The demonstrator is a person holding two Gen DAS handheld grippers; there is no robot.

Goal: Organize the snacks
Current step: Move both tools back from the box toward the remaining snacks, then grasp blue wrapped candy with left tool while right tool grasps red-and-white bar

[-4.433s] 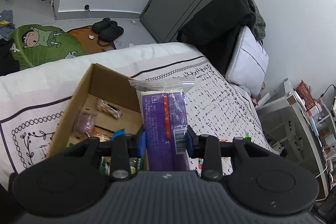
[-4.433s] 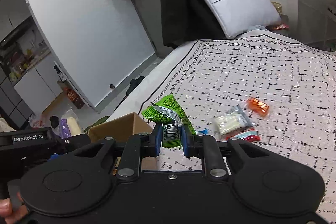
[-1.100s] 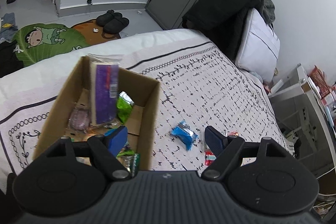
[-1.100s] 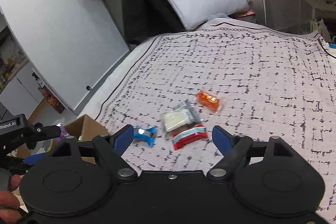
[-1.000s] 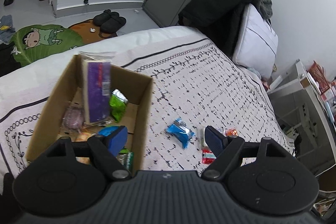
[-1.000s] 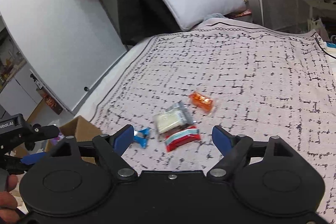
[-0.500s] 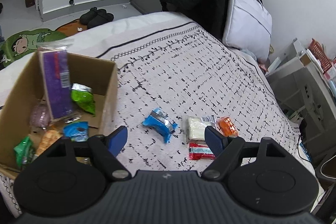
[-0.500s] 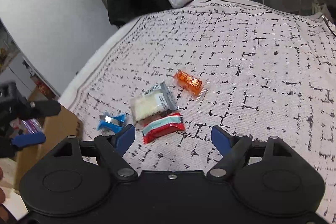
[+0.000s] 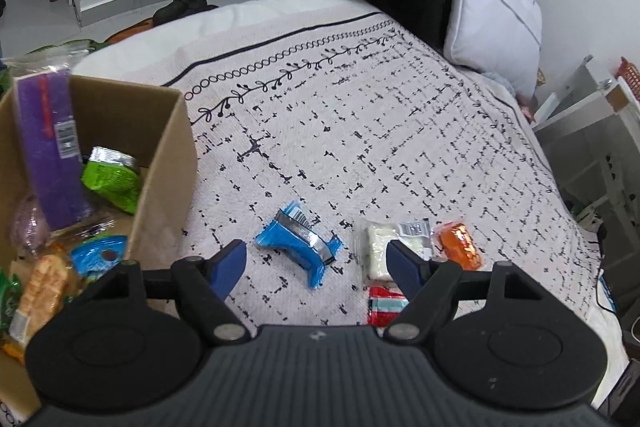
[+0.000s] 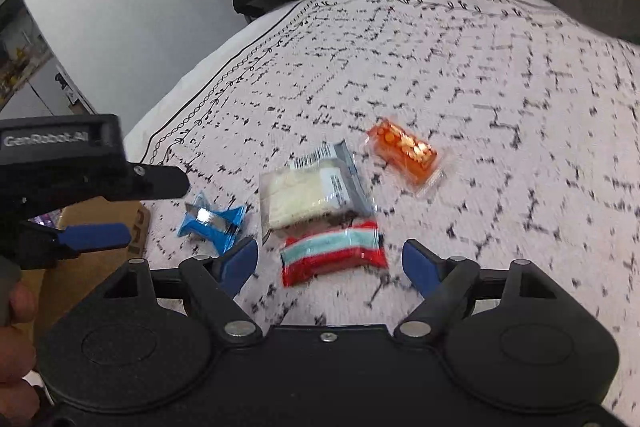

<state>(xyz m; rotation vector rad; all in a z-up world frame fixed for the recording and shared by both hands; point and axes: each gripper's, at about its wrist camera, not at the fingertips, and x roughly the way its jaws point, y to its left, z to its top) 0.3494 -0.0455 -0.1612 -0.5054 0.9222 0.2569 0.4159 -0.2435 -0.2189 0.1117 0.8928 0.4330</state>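
Both empty, spread grippers had sunk from the cardboard box [image 9: 160, 163] toward the bedspread [image 9: 360, 131], the left gripper [image 9: 316, 263] framing the blue packet [image 9: 298, 245] lying slantwise between its jaws, the right gripper [image 10: 330, 263] straddling the crosswise red-and-teal packet [image 10: 334, 257].

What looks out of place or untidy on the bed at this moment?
Four snacks lie loose on the bedspread outside the cardboard box: a blue packet, a white packet, an orange one and a red-striped one. In the box, the purple pack stands leaning. Nothing seems spilled or torn.
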